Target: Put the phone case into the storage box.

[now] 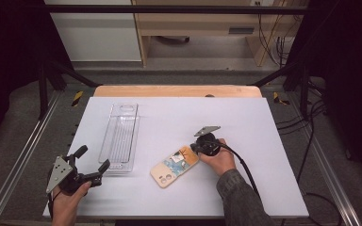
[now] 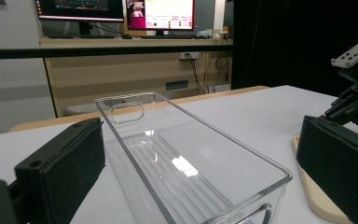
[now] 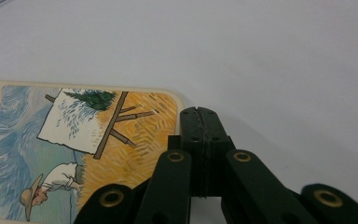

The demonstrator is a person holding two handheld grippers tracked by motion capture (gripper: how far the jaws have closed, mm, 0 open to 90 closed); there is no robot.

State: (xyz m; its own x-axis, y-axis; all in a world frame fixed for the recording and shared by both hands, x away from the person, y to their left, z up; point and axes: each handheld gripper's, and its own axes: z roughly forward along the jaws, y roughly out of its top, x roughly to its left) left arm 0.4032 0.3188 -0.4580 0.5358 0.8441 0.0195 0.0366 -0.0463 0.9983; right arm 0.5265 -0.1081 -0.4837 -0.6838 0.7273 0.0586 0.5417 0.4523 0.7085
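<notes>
Your white rectangular surface (image 1: 245,188) carries everything here, its wooden far edge showing beyond the white sheet. The largest thing on it is the long, clear plastic bin (image 1: 120,136) with ribbed floor and cut-out handles, lying left of centre with its long axis running away from you, towards the far edge; in the left gripper view the same bin (image 2: 177,163) stretches straight ahead between your jaws' line of sight. Next in size is the cream-edged phone case (image 1: 175,166) printed with a painted scene of a figure in a straw hat at an easel. It lies flat, print side up, just right of the bin's near end and apart from it. Its long axis runs on a diagonal: the end with the camera cut-outs points towards you and to the left, the other end points away and to the right, towards your right hand. Your right gripper (image 1: 197,149) sits at that far-right end of the case; in the right gripper view its jaws are pressed flat together with nothing between them, the tip (image 3: 200,122) just beside the case's rounded corner (image 3: 98,154); whether it touches the edge you cannot tell. Your left gripper (image 1: 92,163) is held low at the near-left of the surface, beside the bin's near end, jaws spread wide apart and empty.
</notes>
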